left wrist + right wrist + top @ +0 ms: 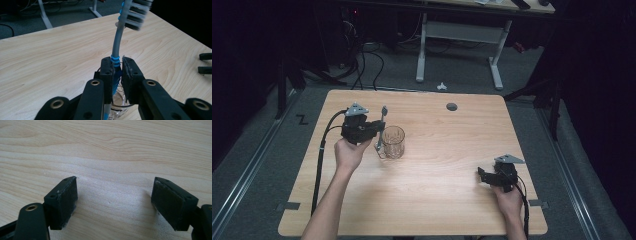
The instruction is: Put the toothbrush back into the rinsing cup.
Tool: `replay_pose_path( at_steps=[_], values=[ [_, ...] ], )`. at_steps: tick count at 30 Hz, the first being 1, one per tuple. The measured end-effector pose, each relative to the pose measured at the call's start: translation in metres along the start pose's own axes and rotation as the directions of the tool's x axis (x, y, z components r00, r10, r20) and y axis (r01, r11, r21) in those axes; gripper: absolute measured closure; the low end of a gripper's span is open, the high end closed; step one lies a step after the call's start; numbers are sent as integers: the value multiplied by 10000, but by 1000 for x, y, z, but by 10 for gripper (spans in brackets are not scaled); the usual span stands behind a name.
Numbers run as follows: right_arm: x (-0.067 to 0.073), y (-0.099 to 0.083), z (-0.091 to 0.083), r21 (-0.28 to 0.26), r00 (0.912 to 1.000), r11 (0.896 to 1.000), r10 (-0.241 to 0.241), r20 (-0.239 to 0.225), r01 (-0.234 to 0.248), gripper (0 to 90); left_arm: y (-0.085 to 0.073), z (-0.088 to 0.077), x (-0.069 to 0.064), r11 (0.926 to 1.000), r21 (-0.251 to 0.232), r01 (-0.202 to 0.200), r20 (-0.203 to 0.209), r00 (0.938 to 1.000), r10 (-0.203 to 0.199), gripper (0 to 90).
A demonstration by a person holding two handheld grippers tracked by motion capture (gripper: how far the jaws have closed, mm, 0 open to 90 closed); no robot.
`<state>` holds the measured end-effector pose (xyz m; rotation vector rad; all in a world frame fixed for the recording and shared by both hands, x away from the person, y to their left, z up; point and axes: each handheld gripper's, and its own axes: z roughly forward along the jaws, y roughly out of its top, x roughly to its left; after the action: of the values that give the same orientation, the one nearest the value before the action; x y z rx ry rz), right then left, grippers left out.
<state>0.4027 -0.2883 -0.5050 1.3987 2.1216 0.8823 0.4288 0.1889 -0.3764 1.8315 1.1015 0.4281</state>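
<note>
My left tool [379, 131] on the worktop's [447, 200] left half, toothbrush [382, 125] upright between its jaws, glass [392, 142] just right of it, toothbrush's lower end at the glass's left rim, my right tool [482, 176] near the right front corner, well apart from the glass

Light wooden table [437, 200], white-legged desk [459, 42] behind, cables [362, 60] on grey floor [252, 165]

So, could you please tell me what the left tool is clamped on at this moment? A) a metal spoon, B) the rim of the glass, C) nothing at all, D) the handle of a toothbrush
D: the left tool is closed on the grey and blue handle of the toothbrush, bristles up, just above the glass.
</note>
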Motion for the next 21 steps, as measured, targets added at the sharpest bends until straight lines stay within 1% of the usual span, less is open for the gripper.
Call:
replay_pose_path(
  at_steps=[4, 21],
  values=[
    [0, 0, 0, 0, 10000, 10000, -1, 0, 1, 213, -1, 0, -2, 10000, 15, -52, 2, 10000, 52, 794],
    [0, 0, 0, 1, 10000, 10000, 1, 0, -1, 213, -9, -3, 0, 10000, 55, -6, -108, 9999, 7, 793]
  ],
)
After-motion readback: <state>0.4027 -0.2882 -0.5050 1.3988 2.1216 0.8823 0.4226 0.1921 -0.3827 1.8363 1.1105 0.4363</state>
